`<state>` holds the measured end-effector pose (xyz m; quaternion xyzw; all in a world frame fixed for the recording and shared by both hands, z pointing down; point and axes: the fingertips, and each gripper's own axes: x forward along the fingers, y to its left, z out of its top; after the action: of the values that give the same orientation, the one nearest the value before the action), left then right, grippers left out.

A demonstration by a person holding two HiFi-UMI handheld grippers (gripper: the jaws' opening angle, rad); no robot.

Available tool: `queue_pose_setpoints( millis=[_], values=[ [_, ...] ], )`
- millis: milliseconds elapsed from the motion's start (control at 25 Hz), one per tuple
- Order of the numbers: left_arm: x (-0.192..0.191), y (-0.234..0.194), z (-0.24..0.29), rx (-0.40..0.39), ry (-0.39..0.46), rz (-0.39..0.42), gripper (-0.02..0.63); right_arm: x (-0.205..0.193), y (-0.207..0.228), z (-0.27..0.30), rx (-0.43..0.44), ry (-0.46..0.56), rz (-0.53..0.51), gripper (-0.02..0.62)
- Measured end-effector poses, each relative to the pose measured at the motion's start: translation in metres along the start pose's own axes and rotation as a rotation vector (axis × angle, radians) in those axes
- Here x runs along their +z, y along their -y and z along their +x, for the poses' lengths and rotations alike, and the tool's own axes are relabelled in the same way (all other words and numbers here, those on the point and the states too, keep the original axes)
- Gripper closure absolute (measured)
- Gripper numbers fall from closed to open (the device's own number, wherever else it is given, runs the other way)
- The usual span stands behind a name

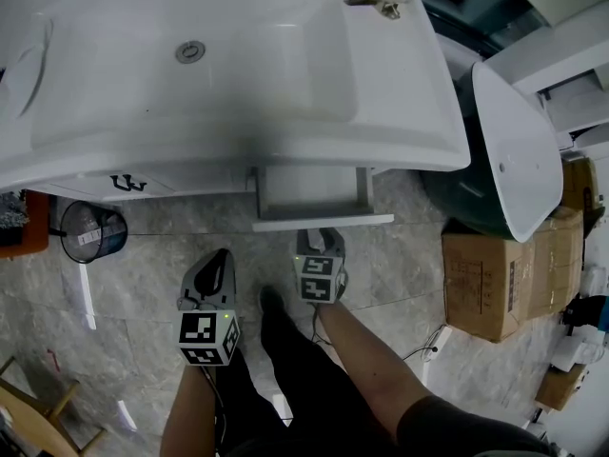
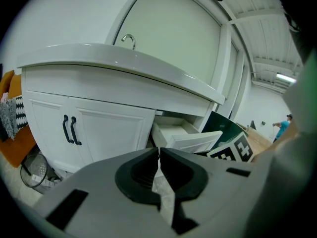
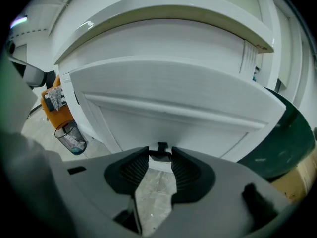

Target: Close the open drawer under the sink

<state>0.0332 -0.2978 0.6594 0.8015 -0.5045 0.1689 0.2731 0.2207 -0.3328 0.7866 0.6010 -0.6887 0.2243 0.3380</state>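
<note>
We should square the right gripper (image 3: 160, 156) to the drawer (image 1: 324, 221) front, which juts out from under the sink (image 1: 409, 131), and push straight in. Its jaws stand partly apart, with the dark handle (image 3: 161, 147) at their tips, unclamped. The left gripper (image 2: 158, 155) hangs below the sink, jaws together and empty.

The sink (image 1: 190, 55) is up top, and the drawer (image 1: 314, 198) juts out from under its right half, over the floor (image 1: 143, 350). The right tool (image 1: 319, 236) sits just in front of the drawer's front panel. The left tool (image 1: 221, 257) is off to its left, farther out from the sink. Left of the drawer come the cabinet doors (image 2: 109, 128). A bin (image 1: 92, 231) stands on the floor below the sink's left end. Right of the sink there's a large tub (image 1: 447, 193), with a cardboard box (image 1: 500, 274) on the floor in front of it.
</note>
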Motion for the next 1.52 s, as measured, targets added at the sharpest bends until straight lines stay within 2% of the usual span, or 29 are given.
queue_pose_setpoints(
  millis=[240,640,1520],
  values=[
    [0.007,-0.004,0.000,0.002,0.008,0.012,0.584,0.007,0.001,0.004,0.016,-0.013,0.002,0.446],
    [0.013,-0.010,0.009,0.008,0.009,0.006,0.584,0.044,0.007,0.021,0.020,0.030,0.012,0.460],
    [0.027,-0.020,0.027,0.000,0.004,0.012,0.584,0.098,0.023,0.069,0.000,0.065,0.019,0.460]
  ],
)
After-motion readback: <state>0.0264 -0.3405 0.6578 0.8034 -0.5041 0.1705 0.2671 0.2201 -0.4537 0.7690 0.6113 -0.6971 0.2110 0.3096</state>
